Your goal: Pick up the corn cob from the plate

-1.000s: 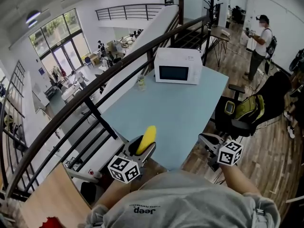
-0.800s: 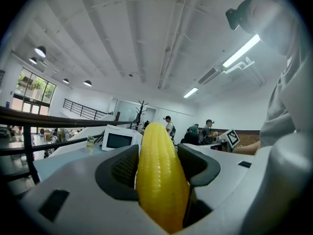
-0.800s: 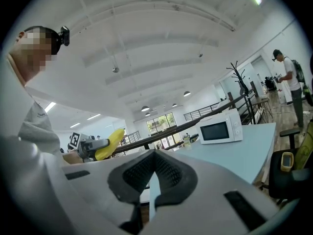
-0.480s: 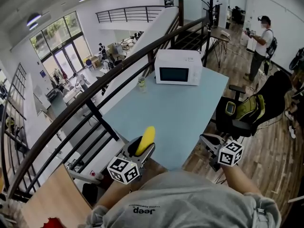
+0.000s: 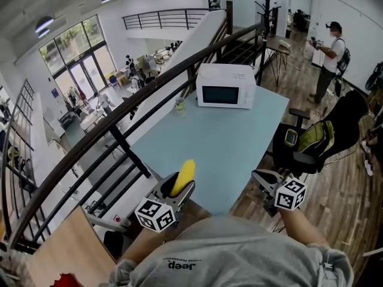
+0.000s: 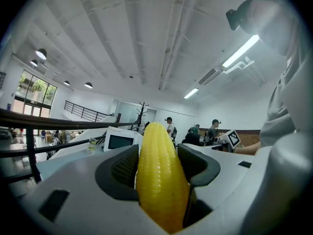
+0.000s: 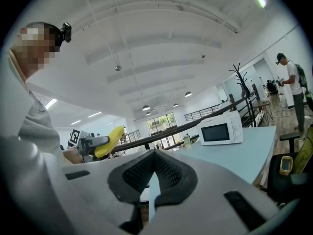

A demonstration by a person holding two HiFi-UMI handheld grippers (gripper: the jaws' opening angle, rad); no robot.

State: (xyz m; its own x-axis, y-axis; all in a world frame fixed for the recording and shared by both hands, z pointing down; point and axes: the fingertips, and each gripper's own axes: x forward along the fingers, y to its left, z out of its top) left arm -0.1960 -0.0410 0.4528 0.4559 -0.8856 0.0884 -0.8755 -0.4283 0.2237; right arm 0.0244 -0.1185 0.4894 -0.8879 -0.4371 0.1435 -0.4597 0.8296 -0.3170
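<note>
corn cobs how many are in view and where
1. The corn cob is clamped between the jaws of the left tool, by the near end of the blue table. Others could lie hidden outside these views.

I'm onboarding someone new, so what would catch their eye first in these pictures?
The bright yellow corn cob stands out, clamped by the fingers of the left gripper by the near edge of the light blue table. Next comes the white microwave at the table's far end, then the right gripper at lower right, holding nothing.
</note>
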